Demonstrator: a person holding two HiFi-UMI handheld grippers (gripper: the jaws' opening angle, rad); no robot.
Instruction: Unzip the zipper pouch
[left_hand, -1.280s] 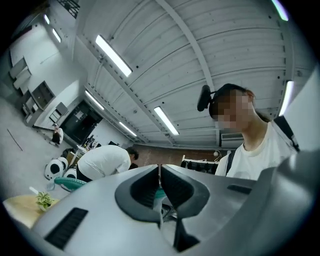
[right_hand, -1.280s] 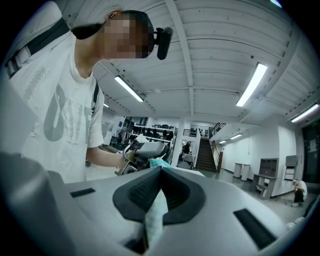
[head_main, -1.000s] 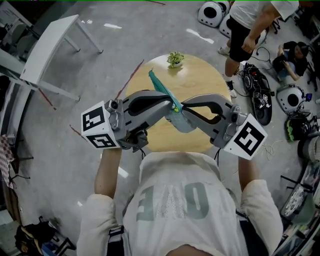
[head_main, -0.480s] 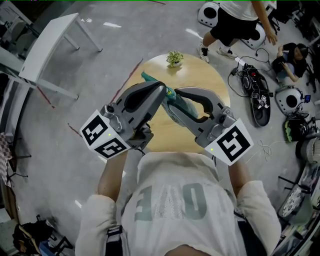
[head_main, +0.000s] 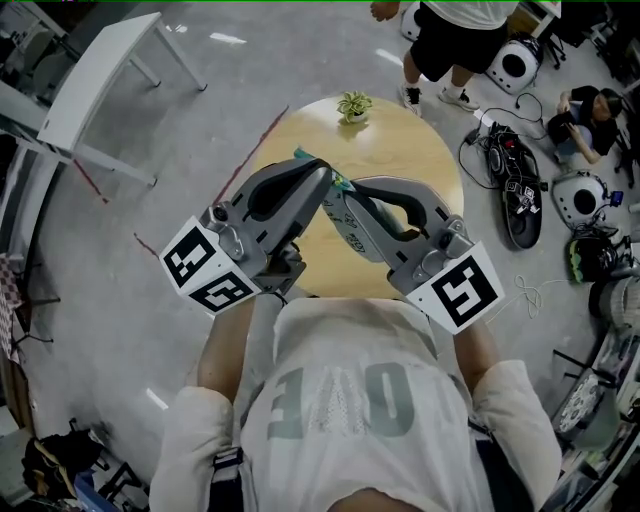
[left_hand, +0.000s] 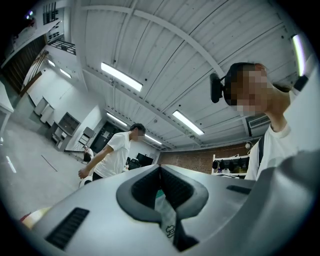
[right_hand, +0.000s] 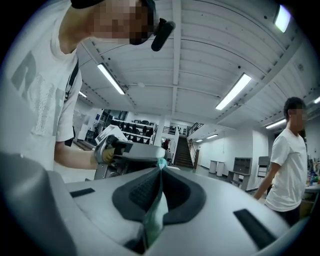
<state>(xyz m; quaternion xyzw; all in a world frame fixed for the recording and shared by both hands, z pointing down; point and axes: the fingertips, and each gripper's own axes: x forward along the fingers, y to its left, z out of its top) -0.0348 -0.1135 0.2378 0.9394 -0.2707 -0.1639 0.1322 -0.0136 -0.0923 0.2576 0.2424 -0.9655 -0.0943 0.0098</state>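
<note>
Left hand-held gripper: my left hand-held gripper (left_hand: 160, 184) has its jaws pressed together on a pale edge of the zipper pouch (left_hand: 166, 212).
Right hand-held gripper: my right hand-held gripper (right_hand: 160, 175) has just been closing its jaws, and they pinch a green fold of the same pouch.
Pouch: it hangs between my two tips, held up over the round wooden table (head_main: 400, 140).
Head view only: I see both tools meeting tip to tip, a teal corner of the pouch poking out past the left one, and a small potted plant (head_main: 352, 105) at the table's far edge.
Left gripper view only: a small dark printed figure shows on the pouch, too small to make out. Behind it are a brick wall (left_hand: 200, 157) and a bystander (left_hand: 117, 152) in a white T-shirt.
Right gripper view only: my other tool and the hand gripping it lie just beyond the pouch, with a staircase (right_hand: 184, 152) far behind.
Writing: the big pale letters on my shirt (head_main: 345, 400), upside down from above, seem to read OVE. Black-and-white square markers (head_main: 462, 293) sit on each tool's cube.
Room: the floor (head_main: 200, 130) is grey concrete with a white table (head_main: 95, 95) to one side. Strip lights (left_hand: 121, 76) run along a ribbed ceiling.
</note>
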